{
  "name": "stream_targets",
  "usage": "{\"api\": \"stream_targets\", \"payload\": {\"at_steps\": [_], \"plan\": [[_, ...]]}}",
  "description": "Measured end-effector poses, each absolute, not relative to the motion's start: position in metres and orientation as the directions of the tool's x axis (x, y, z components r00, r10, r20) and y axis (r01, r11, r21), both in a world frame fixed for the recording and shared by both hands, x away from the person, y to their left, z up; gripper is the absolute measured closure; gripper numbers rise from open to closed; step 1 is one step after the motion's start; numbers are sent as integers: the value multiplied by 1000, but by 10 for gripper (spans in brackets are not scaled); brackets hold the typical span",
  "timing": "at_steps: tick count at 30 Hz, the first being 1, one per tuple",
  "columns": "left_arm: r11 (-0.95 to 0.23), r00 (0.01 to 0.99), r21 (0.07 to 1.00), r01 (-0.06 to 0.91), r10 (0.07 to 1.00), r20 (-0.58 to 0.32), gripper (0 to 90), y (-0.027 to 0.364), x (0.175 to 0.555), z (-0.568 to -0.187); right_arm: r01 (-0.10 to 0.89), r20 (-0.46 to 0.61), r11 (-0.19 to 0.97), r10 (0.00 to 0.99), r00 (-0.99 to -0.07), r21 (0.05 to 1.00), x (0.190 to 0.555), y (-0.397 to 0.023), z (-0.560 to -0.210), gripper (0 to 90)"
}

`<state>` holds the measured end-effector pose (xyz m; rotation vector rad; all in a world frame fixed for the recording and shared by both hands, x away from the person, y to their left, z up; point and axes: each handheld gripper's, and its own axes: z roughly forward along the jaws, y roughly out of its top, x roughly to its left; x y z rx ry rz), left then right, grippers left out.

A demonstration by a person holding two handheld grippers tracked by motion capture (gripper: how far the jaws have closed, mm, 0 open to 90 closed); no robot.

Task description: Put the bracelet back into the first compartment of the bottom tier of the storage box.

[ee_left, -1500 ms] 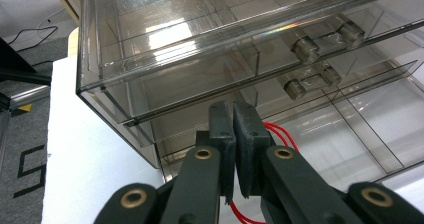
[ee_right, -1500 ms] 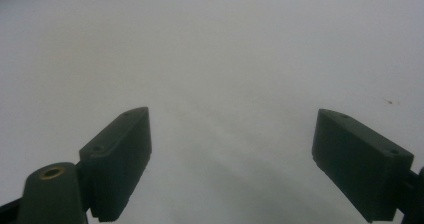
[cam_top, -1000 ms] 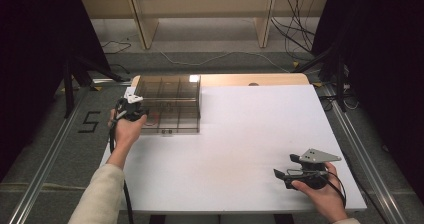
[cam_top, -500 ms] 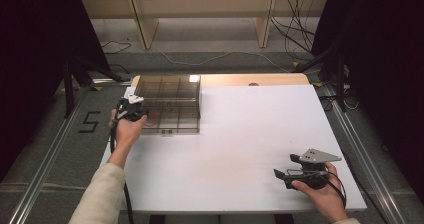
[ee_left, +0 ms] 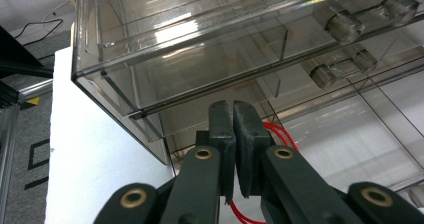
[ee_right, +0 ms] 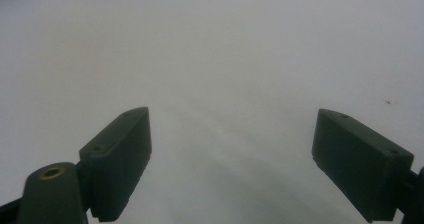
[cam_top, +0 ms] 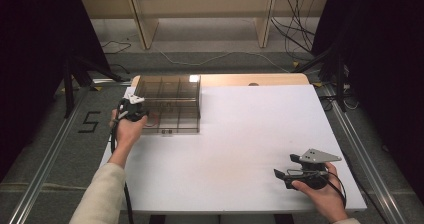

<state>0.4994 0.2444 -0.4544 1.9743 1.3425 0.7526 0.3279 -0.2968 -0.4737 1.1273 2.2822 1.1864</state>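
From the high view, the left tongs sit at the left end of the clear plastic organizer box, which stands at the far left of the white tabletop; the right tongs rest well apart, near the front right.

In the left gripper view, the left tongs are clenched on a red wire beneath the box, so that work looks under way.

In the right gripper view, the right tongs gape, released over bare tabletop, seemingly idle.

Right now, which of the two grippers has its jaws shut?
The left gripper, at the front of the clear plastic organizer box: its pads meet with no gap. The right gripper, over the bare white table, stands wide open.
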Motion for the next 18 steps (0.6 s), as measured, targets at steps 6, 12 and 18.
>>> {"api": "stream_targets", "payload": {"at_steps": [6, 12, 18], "plan": [[-295, 322, 754, 587, 940, 117, 872, 244, 500, -456, 496, 63, 341, 772, -632, 798, 328, -297, -474, 167], [-305, 326, 749, 588, 937, 126, 872, 242, 501, -458, 496, 64, 340, 773, -632, 799, 328, -297, -474, 167], [-313, 329, 744, 590, 935, 133, 871, 241, 502, -459, 497, 64, 340, 773, -632, 798, 328, -297, -473, 167]]}}
